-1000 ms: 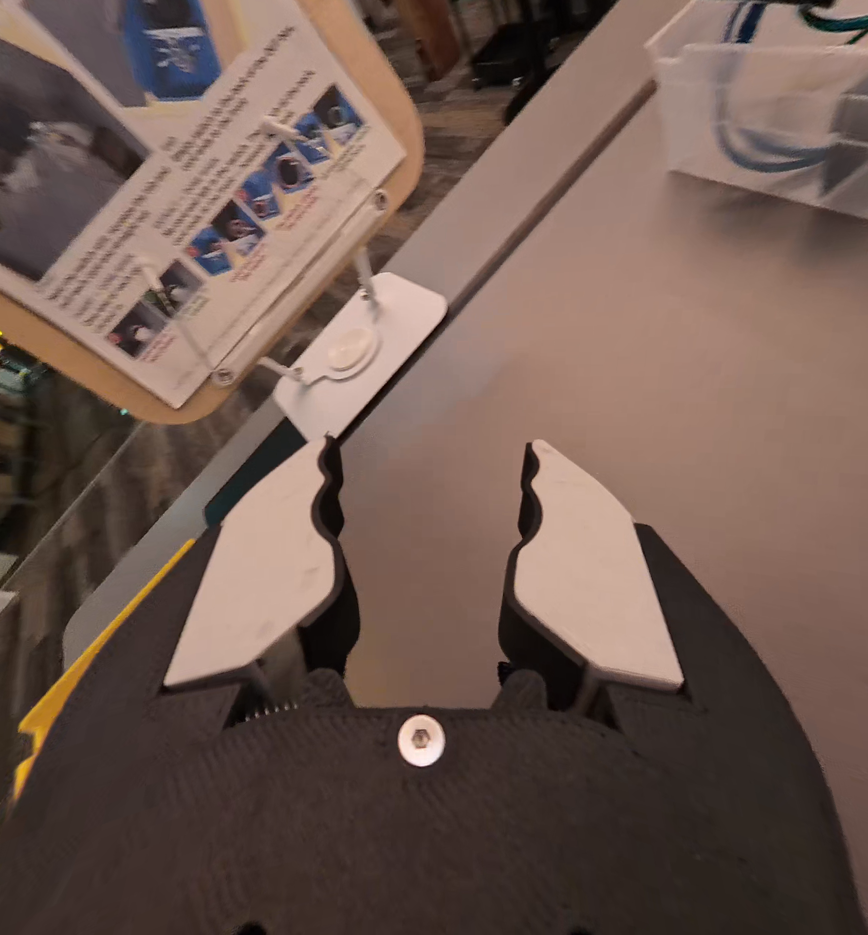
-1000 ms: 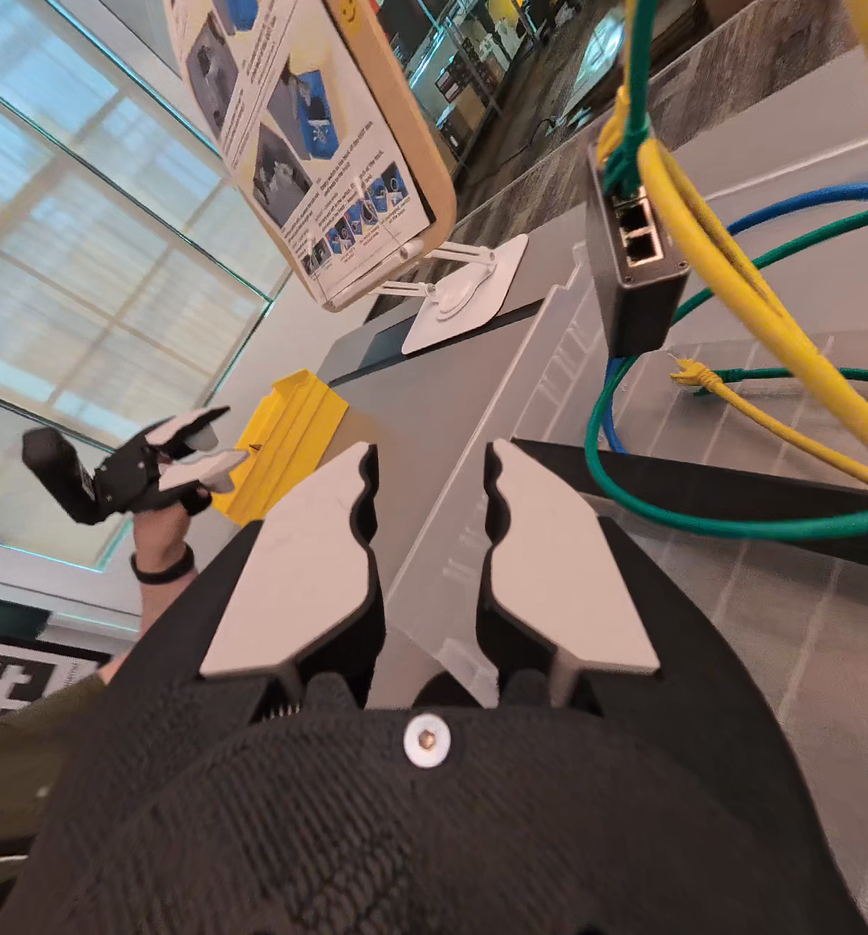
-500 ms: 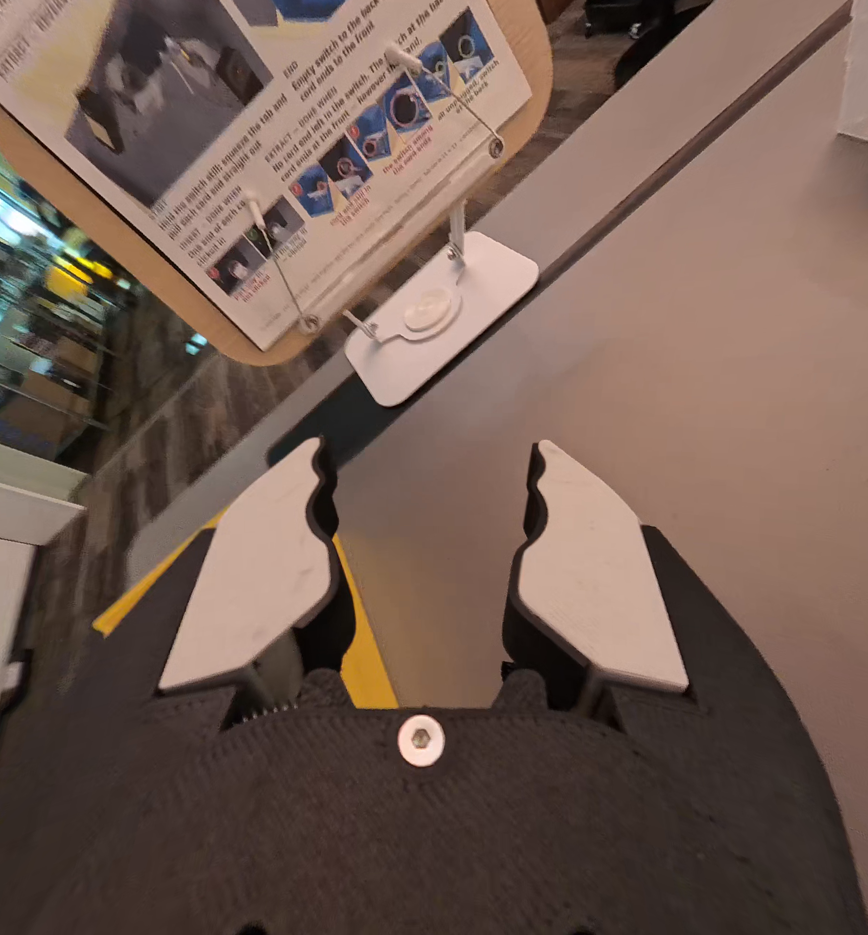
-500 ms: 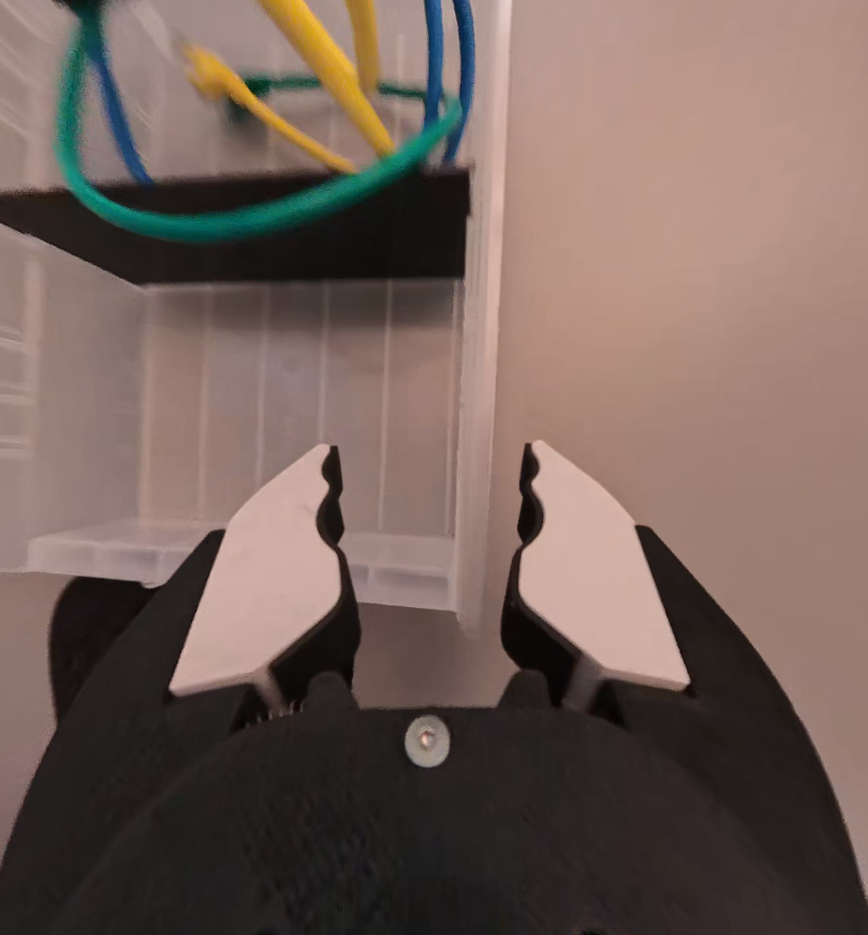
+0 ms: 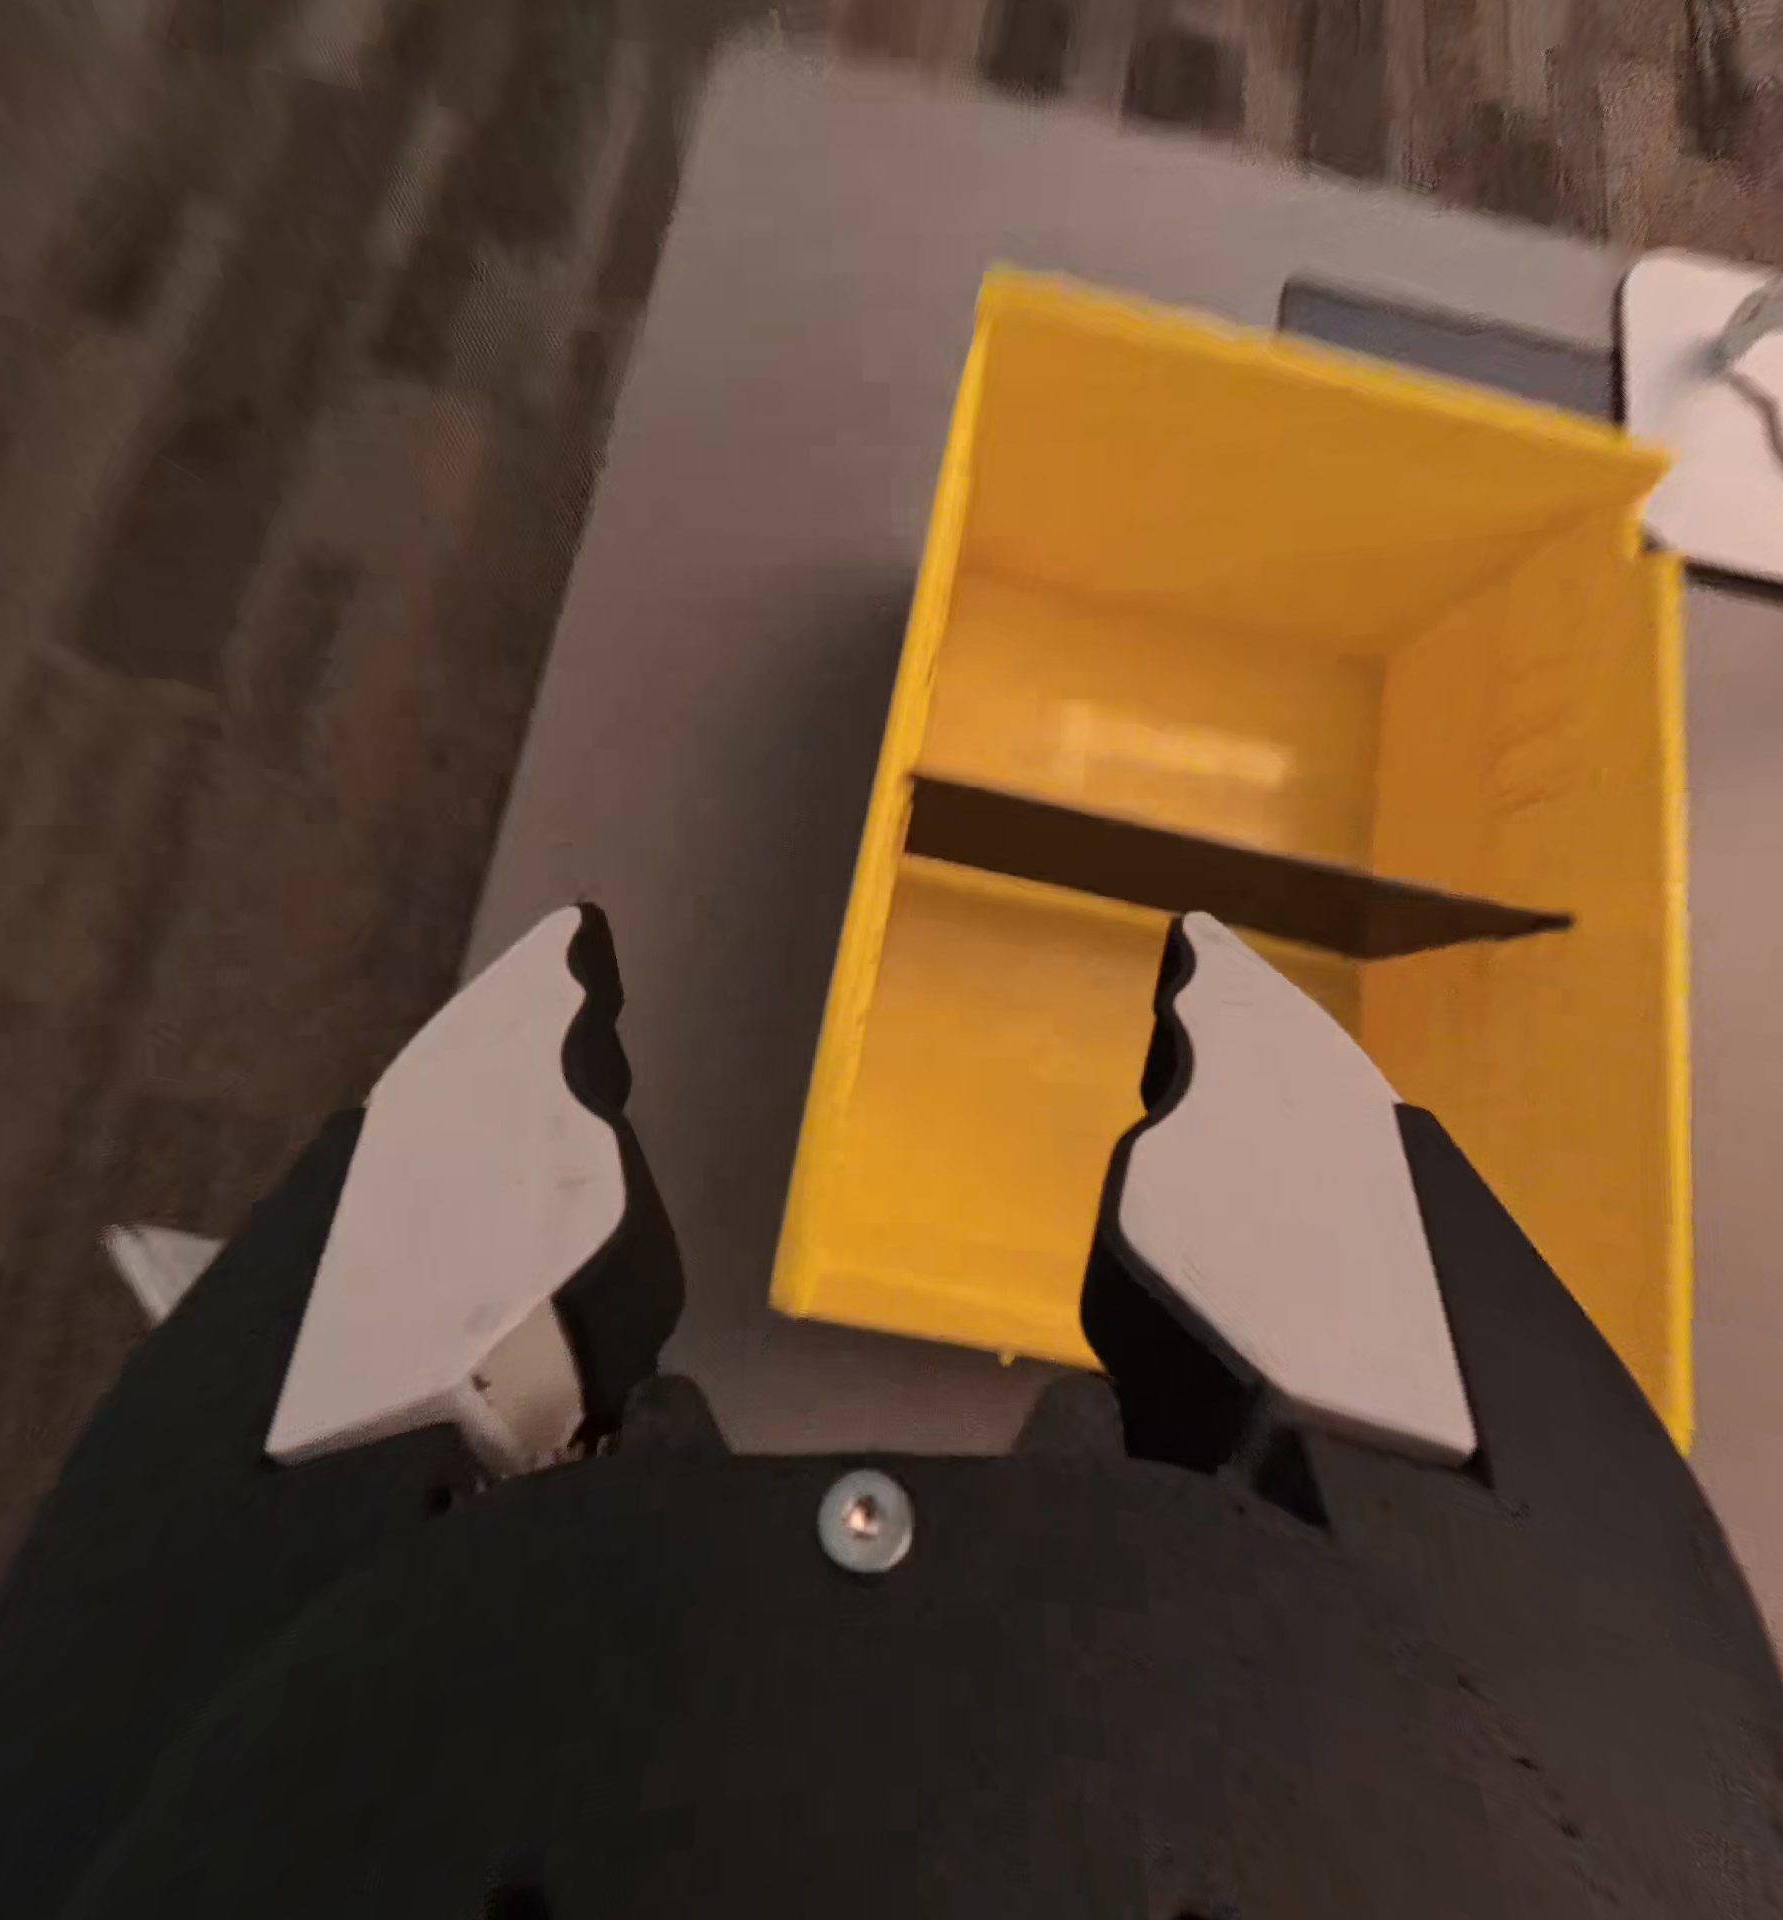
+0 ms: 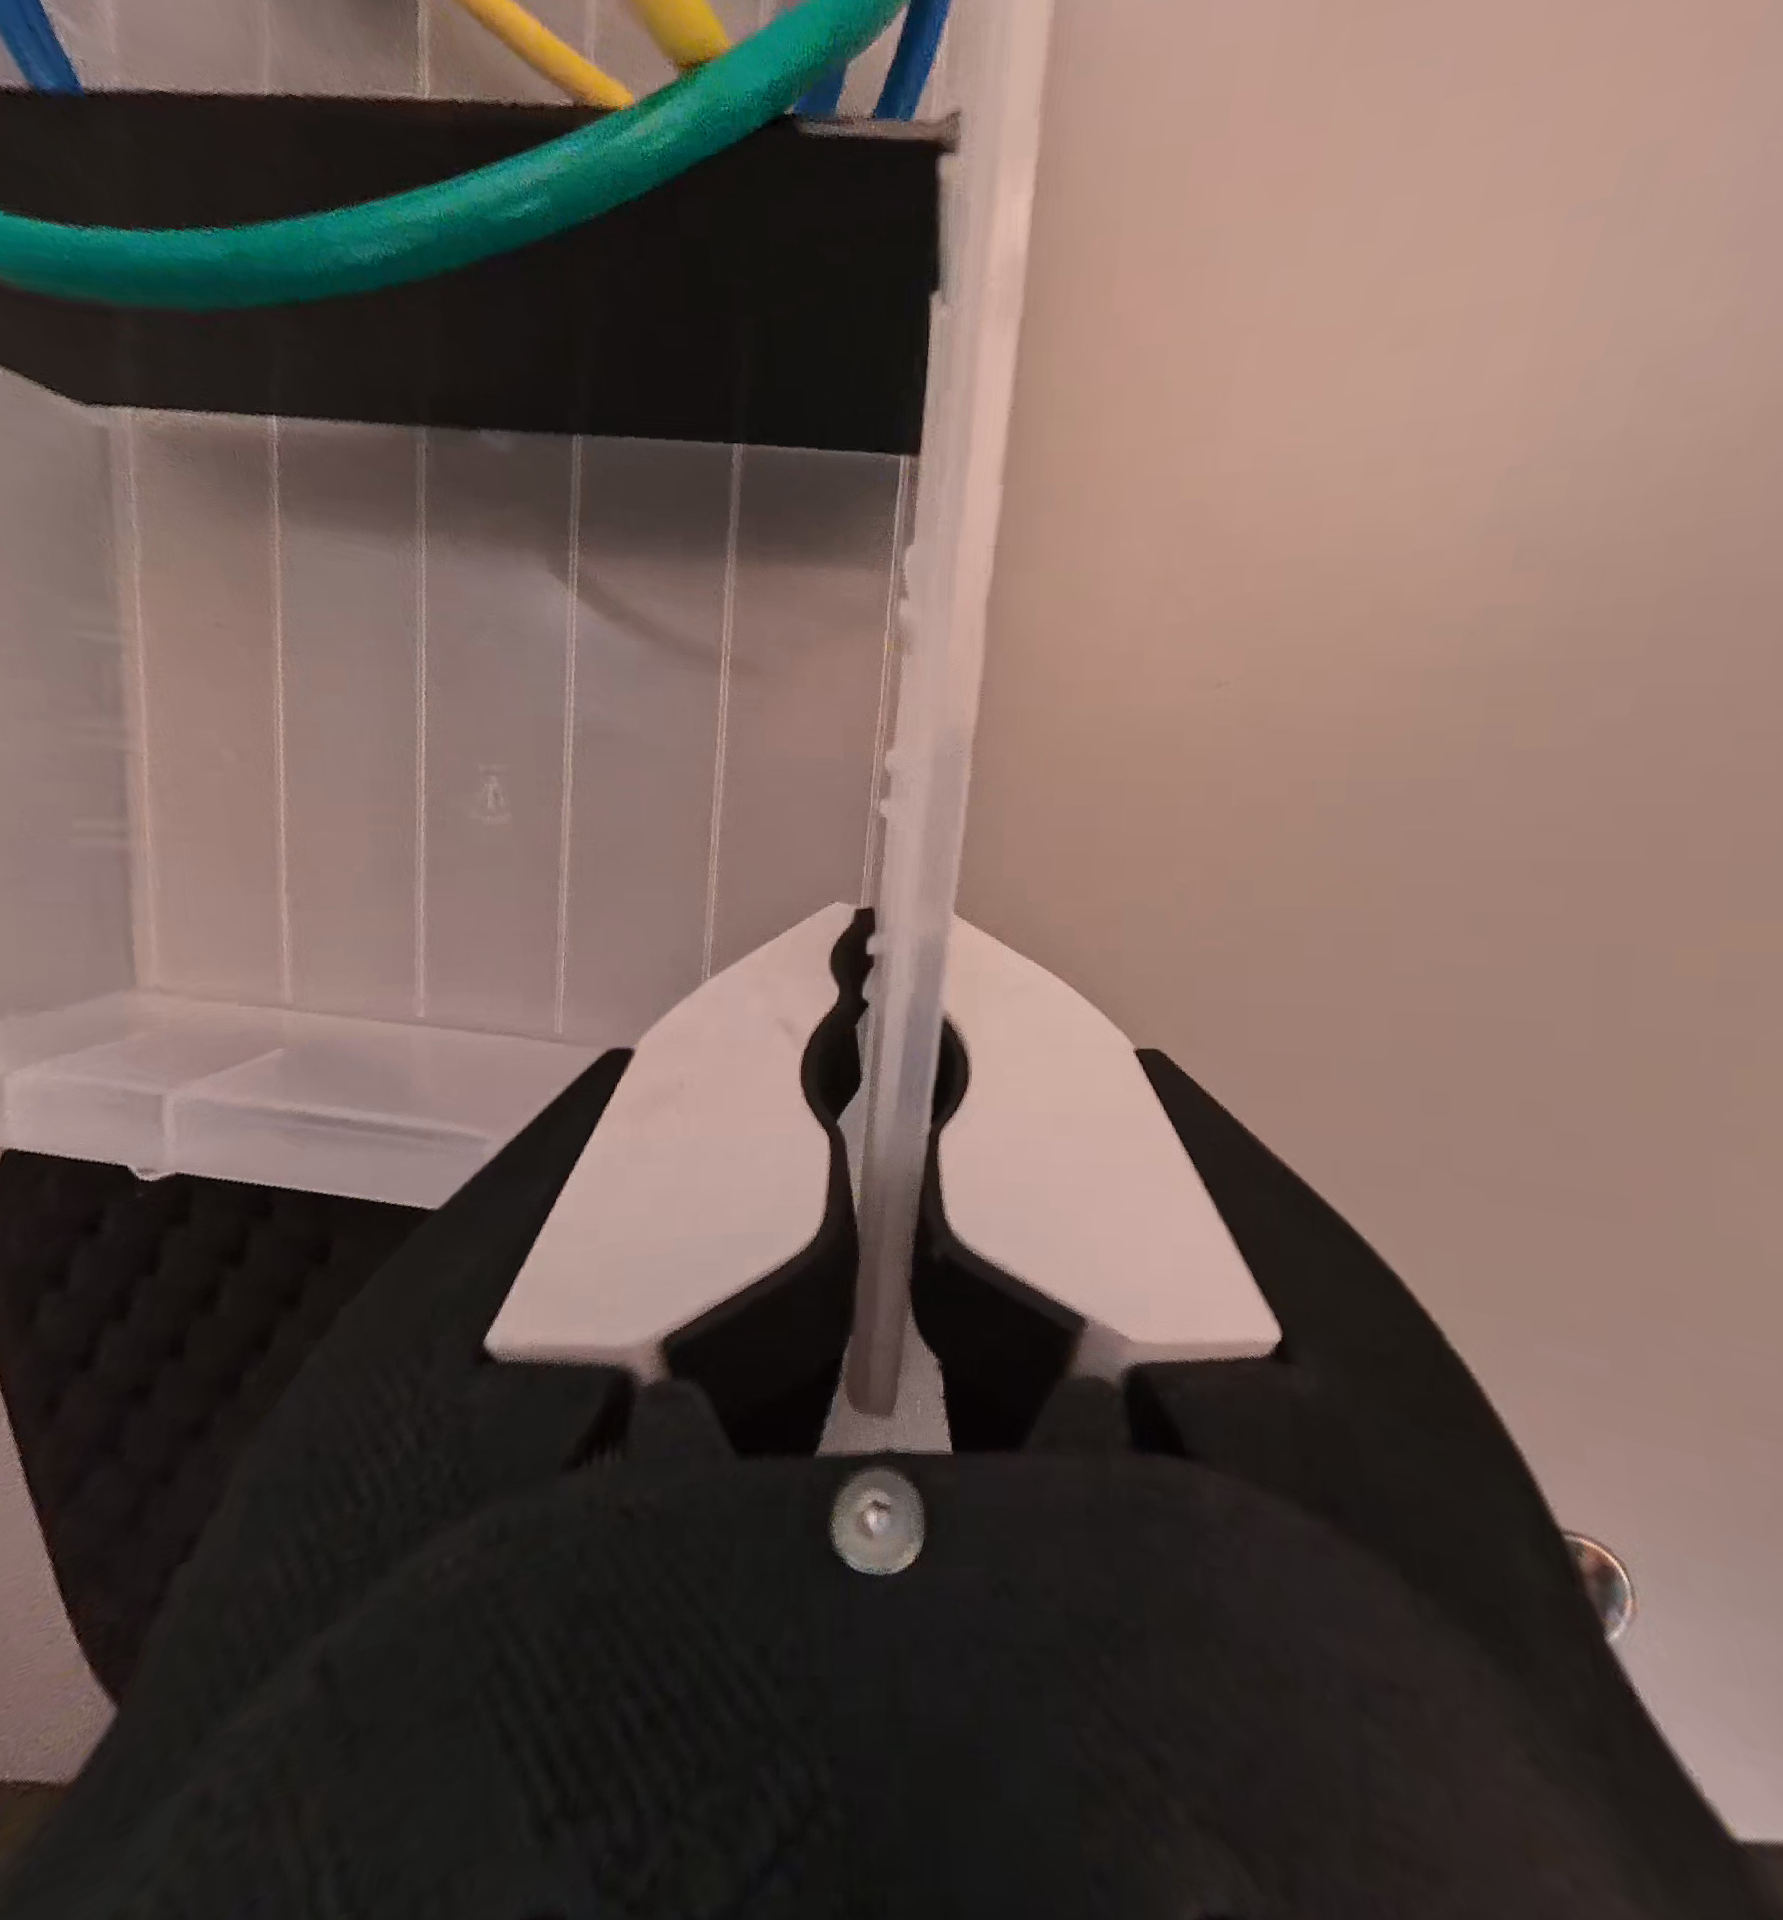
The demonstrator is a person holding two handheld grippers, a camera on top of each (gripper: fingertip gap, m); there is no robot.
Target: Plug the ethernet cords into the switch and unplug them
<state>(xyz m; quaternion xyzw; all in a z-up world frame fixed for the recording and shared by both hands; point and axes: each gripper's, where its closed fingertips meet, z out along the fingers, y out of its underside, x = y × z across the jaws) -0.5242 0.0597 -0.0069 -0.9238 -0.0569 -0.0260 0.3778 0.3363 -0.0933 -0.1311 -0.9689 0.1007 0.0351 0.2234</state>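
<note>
My right gripper (image 6: 902, 925) is shut on the right wall of a clear plastic bin (image 6: 960, 582), near its front corner. A black divider (image 6: 554, 343) crosses the bin. A green cord (image 6: 367, 234) loops over the divider, and blue cords (image 6: 913, 73) and yellow cords (image 6: 544, 47) lie behind it. The switch is out of view. My left gripper (image 5: 882, 935) is open and empty above the near left corner of a yellow bin (image 5: 1552, 779), which holds a dark divider (image 5: 1178, 862) and nothing else.
The yellow bin stands near the left edge of the grey table (image 5: 741, 520), with wood-pattern floor (image 5: 191, 520) beyond. A white stand base (image 5: 1760, 457) sits at the far right. A black chair seat (image 6: 139, 1351) shows below the clear bin. My hands' fingertips stand some 90 cm from each other.
My right gripper moved forward onto the clear bin's right wall and closed on it. My left gripper swung left and down, from the sign stand to over the yellow bin, staying open.
</note>
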